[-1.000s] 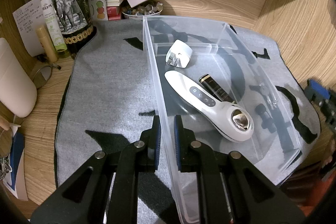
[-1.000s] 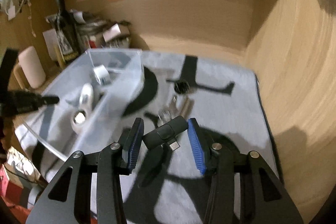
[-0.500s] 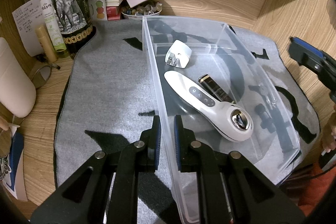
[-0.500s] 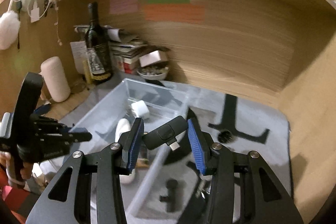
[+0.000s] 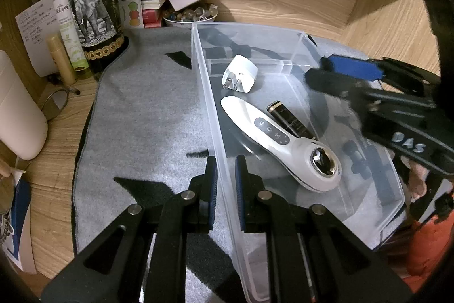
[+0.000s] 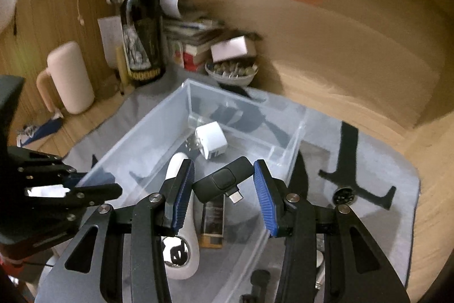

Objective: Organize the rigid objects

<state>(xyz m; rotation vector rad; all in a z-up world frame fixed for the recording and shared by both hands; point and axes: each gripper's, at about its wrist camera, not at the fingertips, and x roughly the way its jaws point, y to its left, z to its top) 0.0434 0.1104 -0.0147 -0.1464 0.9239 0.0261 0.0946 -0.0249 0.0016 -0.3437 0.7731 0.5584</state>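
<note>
Left gripper (image 5: 226, 183) pinches the clear bin's (image 5: 295, 47) near-left wall. Right gripper (image 6: 224, 189) holds a black dongle (image 6: 222, 182) over the bin; jaws narrowed on it.

The left wrist view looks down close along the clear plastic bin (image 5: 224, 169); the right wrist view faces it from above; both share the white plug adapter (image 5: 239, 73) (image 6: 211, 139).

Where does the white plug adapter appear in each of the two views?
Left wrist view: the adapter lies upper centre, at the far end of the clear bin.
Right wrist view: the adapter lies at centre, just beyond the right gripper.
Shared landmark: the wine bottle.
</note>
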